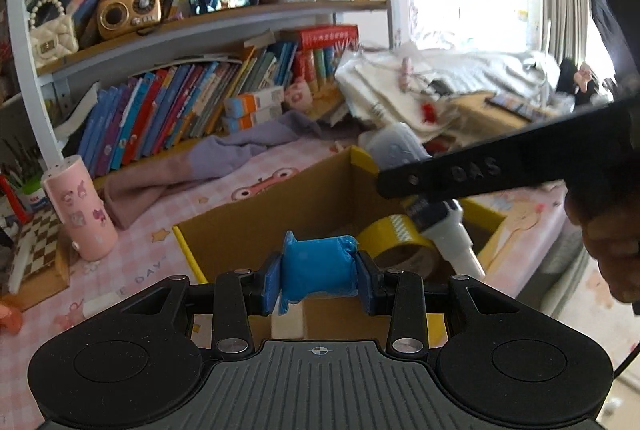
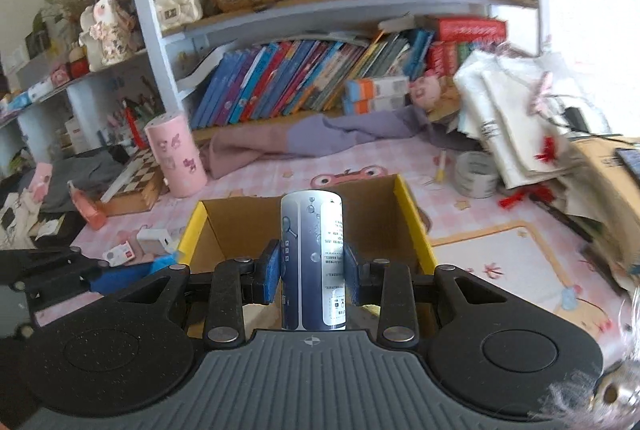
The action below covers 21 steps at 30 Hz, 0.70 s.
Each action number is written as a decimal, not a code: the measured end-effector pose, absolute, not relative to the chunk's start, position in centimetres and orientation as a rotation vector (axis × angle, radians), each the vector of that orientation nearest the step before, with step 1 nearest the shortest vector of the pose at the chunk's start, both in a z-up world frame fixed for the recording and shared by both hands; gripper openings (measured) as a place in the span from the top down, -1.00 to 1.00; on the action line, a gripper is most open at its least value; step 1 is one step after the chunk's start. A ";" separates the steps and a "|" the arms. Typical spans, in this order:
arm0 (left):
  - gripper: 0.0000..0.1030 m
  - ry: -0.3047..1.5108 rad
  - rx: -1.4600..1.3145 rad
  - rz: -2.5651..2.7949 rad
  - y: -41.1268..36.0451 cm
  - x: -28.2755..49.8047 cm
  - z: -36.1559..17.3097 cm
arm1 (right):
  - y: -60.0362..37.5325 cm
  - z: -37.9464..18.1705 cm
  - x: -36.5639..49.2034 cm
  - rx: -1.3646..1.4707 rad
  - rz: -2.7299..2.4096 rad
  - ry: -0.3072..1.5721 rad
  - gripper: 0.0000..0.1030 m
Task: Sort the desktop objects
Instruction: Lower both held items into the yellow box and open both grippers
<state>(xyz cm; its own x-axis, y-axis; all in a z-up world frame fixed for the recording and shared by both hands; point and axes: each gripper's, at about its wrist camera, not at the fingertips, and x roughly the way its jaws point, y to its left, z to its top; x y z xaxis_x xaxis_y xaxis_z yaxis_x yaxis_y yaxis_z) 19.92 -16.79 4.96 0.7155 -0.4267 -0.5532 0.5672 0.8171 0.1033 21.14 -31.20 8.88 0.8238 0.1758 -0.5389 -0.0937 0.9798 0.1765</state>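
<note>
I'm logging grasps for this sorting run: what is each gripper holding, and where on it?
The left gripper clamps a blue wrapped roll across its two ends. The right gripper grips a blue-and-silver tube by its sides, about mid-length.

Left gripper (image 1: 318,272) clamps a blue wrapped bundle (image 1: 318,268) over the near edge of the open cardboard box (image 1: 256,226). Inside the box lies a yellow tape roll (image 1: 394,234), and the right gripper (image 1: 440,181) reaches in from the right above it.

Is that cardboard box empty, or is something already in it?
Not empty. The cardboard box already holds a yellow tape roll, seen in the left wrist view.
</note>
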 end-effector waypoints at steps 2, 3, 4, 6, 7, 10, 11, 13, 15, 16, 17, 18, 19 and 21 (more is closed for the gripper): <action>0.28 0.549 0.301 -0.541 -17.5 20.5 4.2 | -31.4 8.1 22.7 0.139 0.181 0.607 0.42; 0.28 0.553 0.311 -0.534 -17.8 20.7 3.7 | -31.3 7.7 23.4 0.133 0.198 0.618 0.42; 0.28 0.558 0.315 -0.527 -18.0 20.9 3.4 | -31.1 7.4 24.0 0.128 0.216 0.627 0.42; 0.28 0.574 0.314 -0.520 -18.3 21.3 2.8 | -30.7 6.4 25.4 0.102 0.242 0.650 0.42; 0.28 0.579 0.311 -0.520 -18.4 21.5 2.6 | -30.4 6.0 26.2 0.089 0.250 0.669 0.42; 0.28 0.594 0.313 -0.510 -18.8 21.9 1.9 | -29.7 4.8 27.9 0.072 0.277 0.740 0.42; 0.28 0.596 0.307 -0.506 -18.8 22.0 1.8 | -29.5 4.5 28.3 0.066 0.288 0.761 0.42; 0.28 0.615 0.304 -0.501 -19.0 22.2 1.5 | -29.0 3.7 28.9 0.048 0.301 0.811 0.42; 0.28 0.633 0.310 -0.495 -19.0 22.2 1.1 | -28.7 3.0 29.4 0.028 0.312 0.847 0.42; 0.28 0.641 0.309 -0.493 -19.0 22.2 0.9 | -28.6 2.8 29.6 0.023 0.316 0.863 0.42; 0.28 0.652 0.292 -0.492 -18.8 22.3 0.9 | -28.5 2.4 29.9 0.020 0.321 0.885 0.42; 0.28 0.664 0.280 -0.492 -18.7 22.4 0.9 | -28.4 2.2 30.0 0.020 0.321 0.899 0.42; 0.26 0.677 0.277 -0.491 -18.6 22.5 0.8 | -28.3 1.9 30.2 0.018 0.322 0.915 0.42; 0.25 0.691 0.266 -0.493 -18.4 22.6 0.7 | -28.2 1.4 30.5 0.014 0.329 0.941 0.42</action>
<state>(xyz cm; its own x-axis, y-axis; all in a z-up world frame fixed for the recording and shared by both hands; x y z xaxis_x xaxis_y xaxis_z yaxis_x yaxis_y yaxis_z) 22.55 -18.43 0.67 0.6628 -0.3449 -0.6647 0.5169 0.8530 0.0728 30.47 -28.20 1.38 0.5428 0.2830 -0.7907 -0.2706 0.9502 0.1543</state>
